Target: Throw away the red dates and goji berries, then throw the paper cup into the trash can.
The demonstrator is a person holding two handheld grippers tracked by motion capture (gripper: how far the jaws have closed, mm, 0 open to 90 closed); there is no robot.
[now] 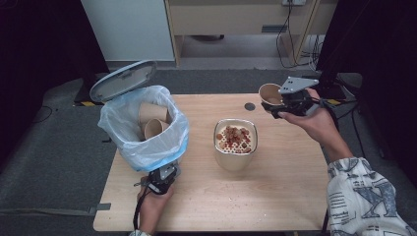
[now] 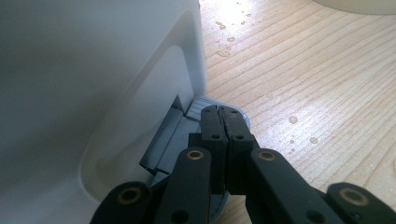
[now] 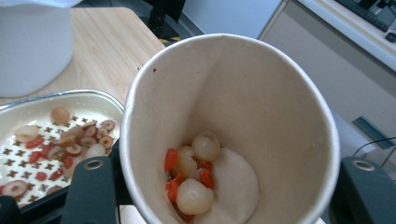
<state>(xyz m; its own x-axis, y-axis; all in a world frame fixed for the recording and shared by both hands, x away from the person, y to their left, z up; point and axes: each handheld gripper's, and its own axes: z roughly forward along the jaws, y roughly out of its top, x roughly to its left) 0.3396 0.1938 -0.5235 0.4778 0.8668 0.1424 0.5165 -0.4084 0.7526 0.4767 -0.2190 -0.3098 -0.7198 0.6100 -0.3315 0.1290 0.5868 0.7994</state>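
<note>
Cup (image 3: pixel 229 126) with fruit bits is clamped in your right tongs (image 1: pixel 290 104); left tongs (image 2: pixel 222 122) are squeezed together on the bin's pedal (image 2: pixel 205 105).

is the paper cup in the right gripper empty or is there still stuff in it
Not empty. The paper cup held in the right gripper has a small heap of pale round fruits and red bits at its bottom.
</note>
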